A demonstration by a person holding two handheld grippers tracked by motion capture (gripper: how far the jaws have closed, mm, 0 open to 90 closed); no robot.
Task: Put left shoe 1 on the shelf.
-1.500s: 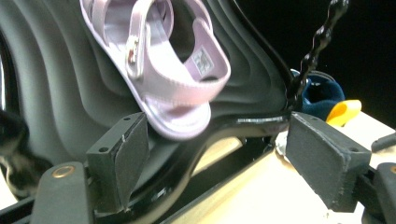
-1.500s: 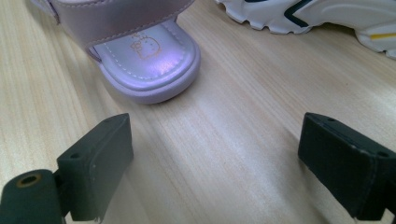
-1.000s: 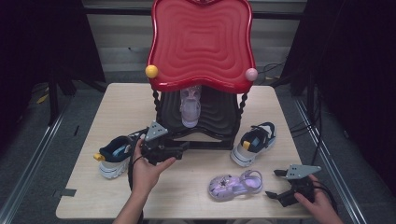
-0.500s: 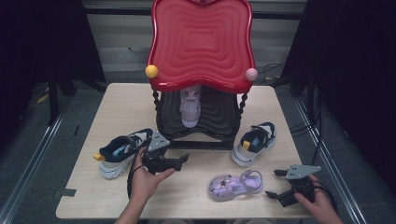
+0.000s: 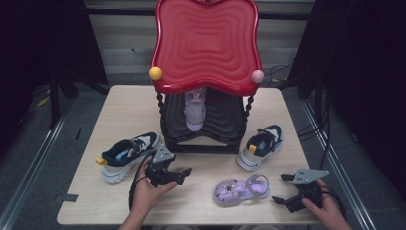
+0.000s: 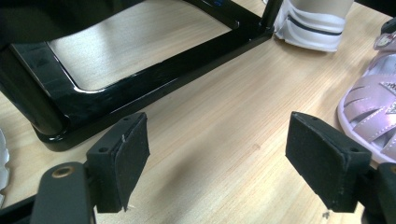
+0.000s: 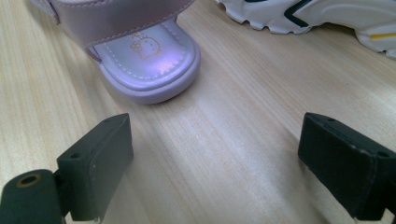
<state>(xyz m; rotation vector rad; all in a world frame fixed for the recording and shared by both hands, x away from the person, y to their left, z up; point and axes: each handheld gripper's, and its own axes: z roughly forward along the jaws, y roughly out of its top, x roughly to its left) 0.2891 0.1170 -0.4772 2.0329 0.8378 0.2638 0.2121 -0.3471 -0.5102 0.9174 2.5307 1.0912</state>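
A black shoe rack with a wavy red top [image 5: 206, 43] stands mid-table, and a lilac sandal [image 5: 195, 112] lies on its lower shelf. A navy and white sneaker [image 5: 127, 155] lies to the rack's left and its mate [image 5: 261, 146] to the right. A second lilac sandal [image 5: 239, 190] lies near the front edge. My left gripper [image 5: 184, 175] is open just right of the left sneaker and points right, over bare wood [image 6: 224, 161]. My right gripper [image 5: 280, 188] is open, a little short of the sandal's heel [image 7: 149, 60], with nothing between its pads.
The rack's black base bar [image 6: 140, 84] runs just beyond my left jaws. The right sneaker's white sole [image 7: 327, 18] lies past the sandal. The wooden table [image 5: 129, 105] has bare room at the back left. Dark floor and cables surround it.
My left gripper has drawn back from the rack's base toward the front edge of the table. The right gripper and all the shoes have stayed put.
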